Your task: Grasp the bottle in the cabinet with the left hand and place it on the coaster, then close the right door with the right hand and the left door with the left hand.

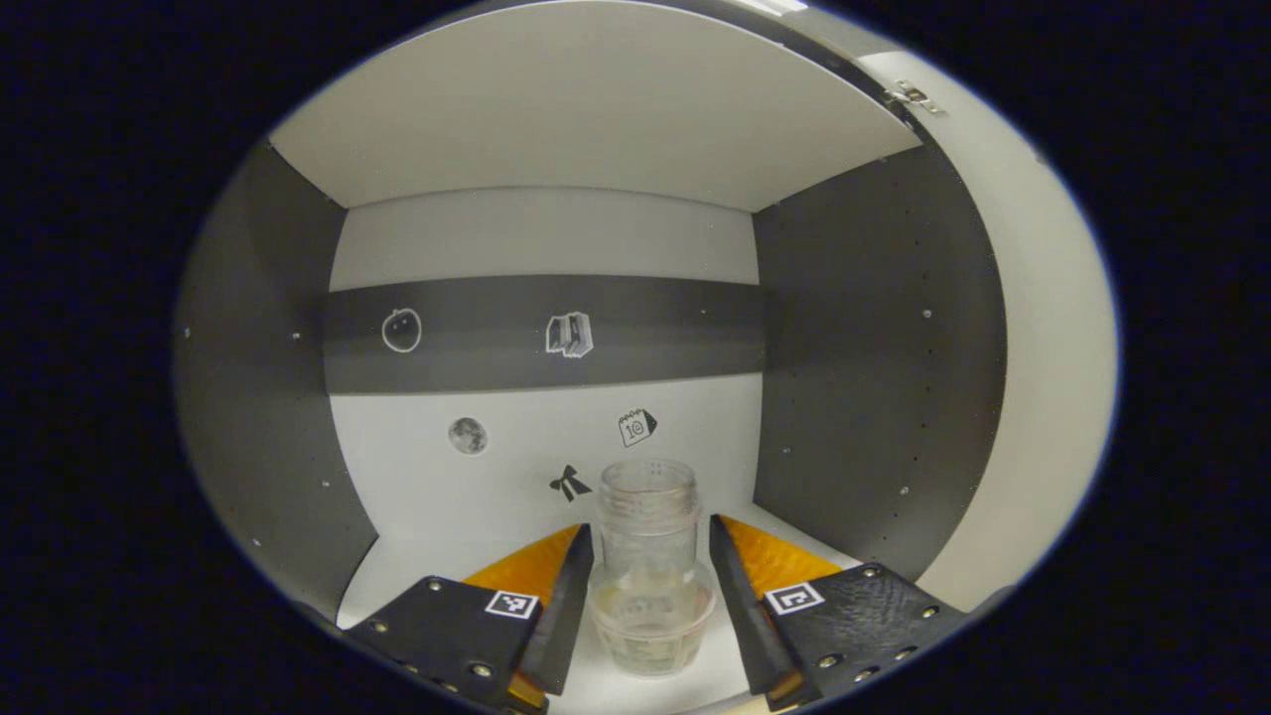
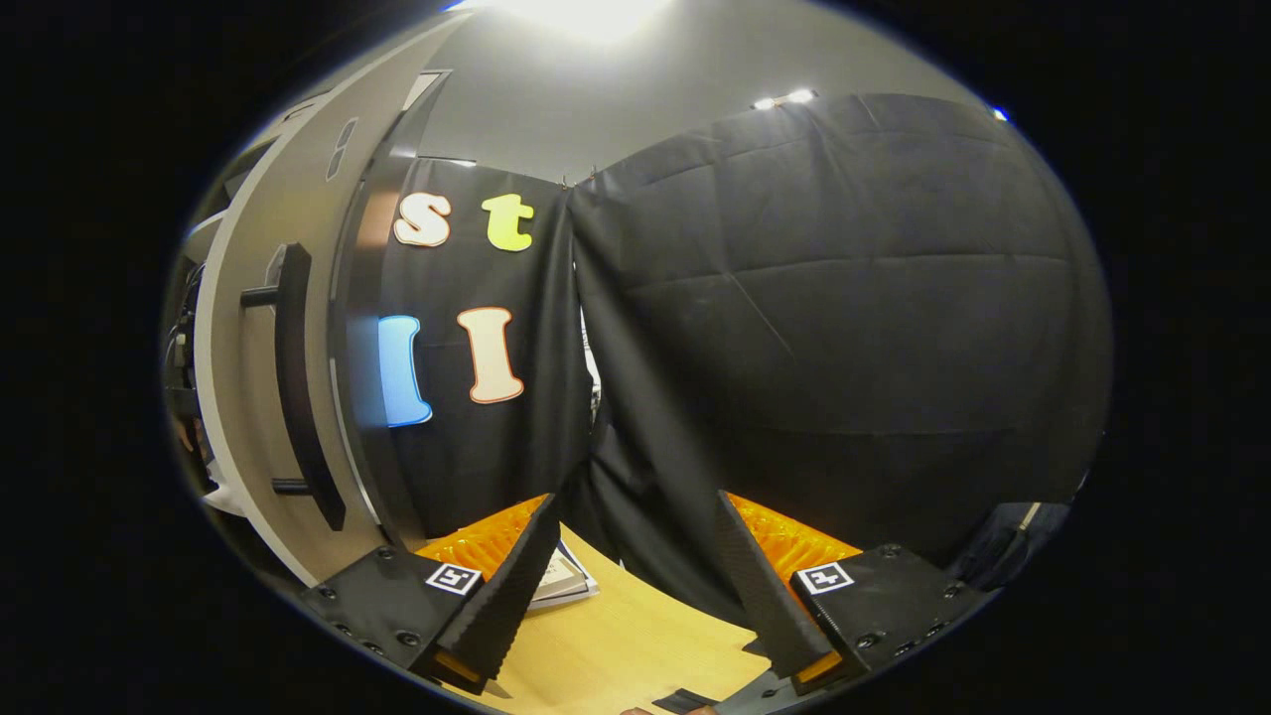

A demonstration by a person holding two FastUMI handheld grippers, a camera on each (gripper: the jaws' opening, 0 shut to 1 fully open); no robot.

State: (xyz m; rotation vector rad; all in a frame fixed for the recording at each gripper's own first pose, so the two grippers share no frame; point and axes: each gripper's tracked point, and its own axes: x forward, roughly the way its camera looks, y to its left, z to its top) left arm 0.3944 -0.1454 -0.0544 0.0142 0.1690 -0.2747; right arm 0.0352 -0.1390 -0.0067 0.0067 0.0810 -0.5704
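A clear, lidless bottle (image 1: pixel 650 596) stands upright on the white floor of the cabinet (image 1: pixel 477 536), near its back wall. My left gripper (image 1: pixel 649 531) reaches into the cabinet and is shut on the bottle, one finger against each side of its body. In the right gripper view, my right gripper (image 2: pixel 635 506) hovers open over a wooden table (image 2: pixel 635 636) with nothing between its fingers. To its left stands an open cabinet door (image 2: pixel 238 328) with a dark bar handle (image 2: pixel 298 397).
The cabinet has dark side walls (image 1: pixel 874 377) and a white ceiling close above. An open door's pale inner face (image 1: pixel 1043 397) with a hinge (image 1: pixel 916 97) sits at right. A flat booklet-like item (image 2: pixel 564 581) lies on the table by the black cloth.
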